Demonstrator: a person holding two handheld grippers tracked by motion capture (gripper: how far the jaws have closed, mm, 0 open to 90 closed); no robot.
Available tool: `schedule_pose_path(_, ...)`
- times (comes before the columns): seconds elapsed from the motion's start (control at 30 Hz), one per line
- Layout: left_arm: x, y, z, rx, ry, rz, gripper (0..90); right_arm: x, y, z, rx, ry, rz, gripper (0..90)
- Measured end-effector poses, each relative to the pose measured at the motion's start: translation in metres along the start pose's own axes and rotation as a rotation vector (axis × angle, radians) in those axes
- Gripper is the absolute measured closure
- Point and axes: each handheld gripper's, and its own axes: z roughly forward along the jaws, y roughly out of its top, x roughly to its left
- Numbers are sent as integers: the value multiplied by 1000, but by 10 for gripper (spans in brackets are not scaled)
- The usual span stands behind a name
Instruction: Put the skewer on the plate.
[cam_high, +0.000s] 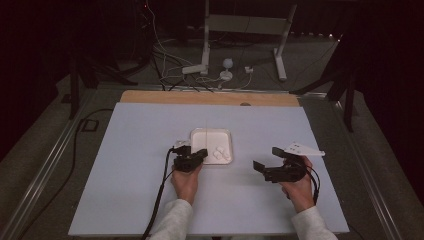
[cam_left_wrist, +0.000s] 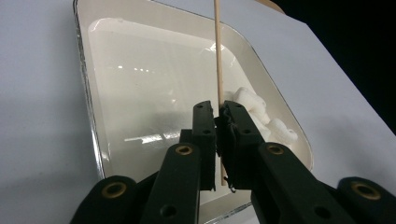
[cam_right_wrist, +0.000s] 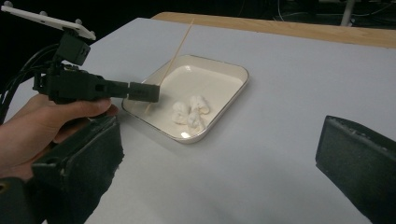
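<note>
A thin wooden skewer (cam_left_wrist: 218, 56) stands steeply tilted between the jaws of my left gripper (cam_left_wrist: 218, 109), which is shut on it near its lower end. The skewer's tip (cam_right_wrist: 147, 111) rests at the near corner of a shallow white tray (cam_right_wrist: 219, 77). Three white puffy pieces (cam_right_wrist: 191, 112) lie clustered in the tray's right part (cam_high: 221, 154), a short way from the left gripper (cam_high: 202, 152). My right gripper (cam_high: 266, 158) hovers to the right of the tray, open, its jaws (cam_right_wrist: 219, 135) wide apart with bare table between them.
The tray (cam_high: 200, 135) sits mid-table on a pale blue-grey sheet (cam_high: 125, 190). A wooden strip (cam_high: 210, 97) runs along the table's far edge. Beyond it, cables and a white stand (cam_high: 205, 60) lie on the floor. Both cables trail back toward the person.
</note>
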Motion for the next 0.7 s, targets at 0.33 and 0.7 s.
schedule_pose_path(0.33,-1,1,-1,-15,6,-6,678,1,0,0,-1,1,-4,9)
schedule_pose_path(0.7,-6,16,-31,-83,-77,80,364,3,-1,0,-4,4,-18,9)
